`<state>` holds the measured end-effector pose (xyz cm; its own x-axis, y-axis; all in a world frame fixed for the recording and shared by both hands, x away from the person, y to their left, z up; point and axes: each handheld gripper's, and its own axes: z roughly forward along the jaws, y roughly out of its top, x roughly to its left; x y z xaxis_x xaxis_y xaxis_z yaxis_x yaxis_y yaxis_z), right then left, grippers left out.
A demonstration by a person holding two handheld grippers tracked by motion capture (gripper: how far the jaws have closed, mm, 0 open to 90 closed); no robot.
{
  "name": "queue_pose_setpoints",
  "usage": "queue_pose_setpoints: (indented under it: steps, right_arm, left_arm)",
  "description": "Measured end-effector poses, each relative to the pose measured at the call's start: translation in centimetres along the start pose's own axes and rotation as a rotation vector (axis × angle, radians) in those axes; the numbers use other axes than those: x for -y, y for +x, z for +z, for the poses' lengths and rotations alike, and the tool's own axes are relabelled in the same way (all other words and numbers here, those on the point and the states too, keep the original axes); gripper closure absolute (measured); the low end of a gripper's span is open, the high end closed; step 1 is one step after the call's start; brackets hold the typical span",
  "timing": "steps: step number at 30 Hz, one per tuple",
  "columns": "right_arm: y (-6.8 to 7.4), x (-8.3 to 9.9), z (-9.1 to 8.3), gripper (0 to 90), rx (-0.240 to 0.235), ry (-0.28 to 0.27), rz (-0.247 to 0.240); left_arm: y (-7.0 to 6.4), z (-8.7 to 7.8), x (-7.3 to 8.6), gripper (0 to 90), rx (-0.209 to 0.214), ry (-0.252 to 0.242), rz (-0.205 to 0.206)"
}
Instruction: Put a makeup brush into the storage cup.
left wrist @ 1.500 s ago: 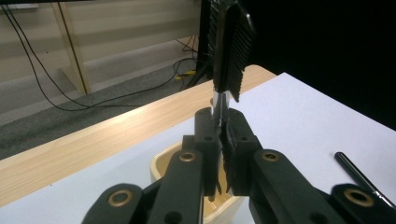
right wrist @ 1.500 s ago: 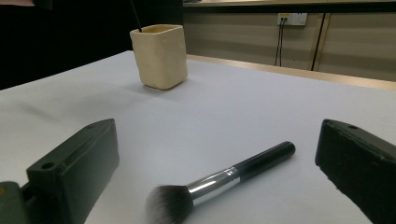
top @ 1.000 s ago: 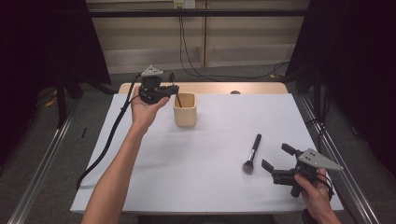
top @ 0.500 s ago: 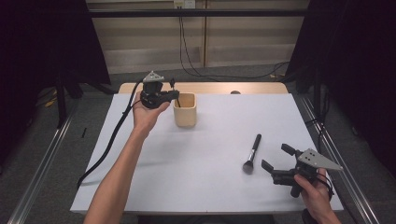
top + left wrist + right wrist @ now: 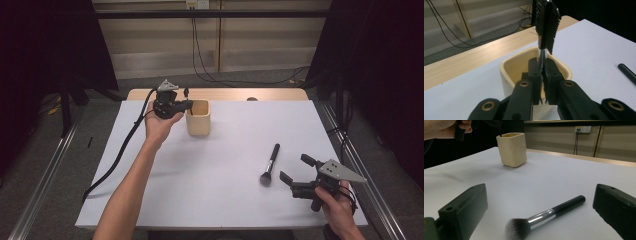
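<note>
My left gripper (image 5: 188, 104) hovers at the left rim of a cream square cup (image 5: 198, 118), shut on a small black comb-like tool (image 5: 546, 23). The tool stands upright, with its ribbed head above the jaws (image 5: 542, 62) and its thin stem between them over the cup's opening (image 5: 516, 66). In the right gripper view the stem's lower tip (image 5: 500, 133) reaches the cup (image 5: 512, 148) rim. My right gripper (image 5: 295, 168) rests open at the table's front right. A black-handled makeup brush (image 5: 270, 164) lies just left of it, between the spread jaws (image 5: 541, 195) in its own view, brush (image 5: 549, 216) untouched.
The white table top (image 5: 235, 200) has a wooden strip (image 5: 235, 94) along its far edge. The left gripper's black cable (image 5: 117, 157) trails off the left side. Metal rails (image 5: 45, 185) run along the floor on both sides, and dark curtains stand behind.
The left hand has drifted slightly right and closer to the cup, bringing the held tool over its opening. The right gripper and the brush have stayed still.
</note>
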<state>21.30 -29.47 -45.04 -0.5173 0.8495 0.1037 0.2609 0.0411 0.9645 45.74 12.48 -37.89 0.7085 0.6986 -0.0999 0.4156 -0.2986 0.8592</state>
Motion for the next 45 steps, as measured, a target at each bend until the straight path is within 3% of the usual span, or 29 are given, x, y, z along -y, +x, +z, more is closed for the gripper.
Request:
queue_pose_setpoints:
  steps: [8,12,17,26,31,35,42,45]
  right_arm:
    - [0.0,0.0,0.0,0.0,-0.007,0.002,0.001]
    - [0.0,0.0,0.1,0.0,-0.009,0.006,-0.001]
    - [0.1,0.0,0.1,0.0,-0.010,0.005,0.004]
    - [0.1,0.0,0.1,0.0,-0.011,0.004,0.001]
    - [0.0,0.0,0.0,0.0,-0.011,0.002,0.003]
    - [0.0,0.0,0.0,0.0,-0.012,0.001,0.003]
    - [0.0,0.0,0.0,0.0,-0.011,0.000,0.004]
    - [0.0,0.0,0.1,0.0,-0.012,0.001,0.004]
  left_arm:
    - [0.7,0.4,1.1,85.5,-0.017,0.013,-0.028]
    - [1.0,0.2,1.4,84.4,-0.011,0.011,-0.022]
    - [1.1,0.1,1.6,77.3,-0.018,0.006,-0.021]
    - [0.8,-0.3,1.6,53.0,-0.019,-0.019,-0.031]
    - [0.6,-0.7,1.5,32.6,-0.021,-0.033,-0.040]
    - [0.3,-1.3,1.5,20.7,-0.027,-0.042,-0.023]
    - [1.1,-2.6,2.2,10.2,-0.044,-0.062,-0.046]
    - [1.3,-3.3,2.8,12.1,-0.048,-0.089,-0.038]
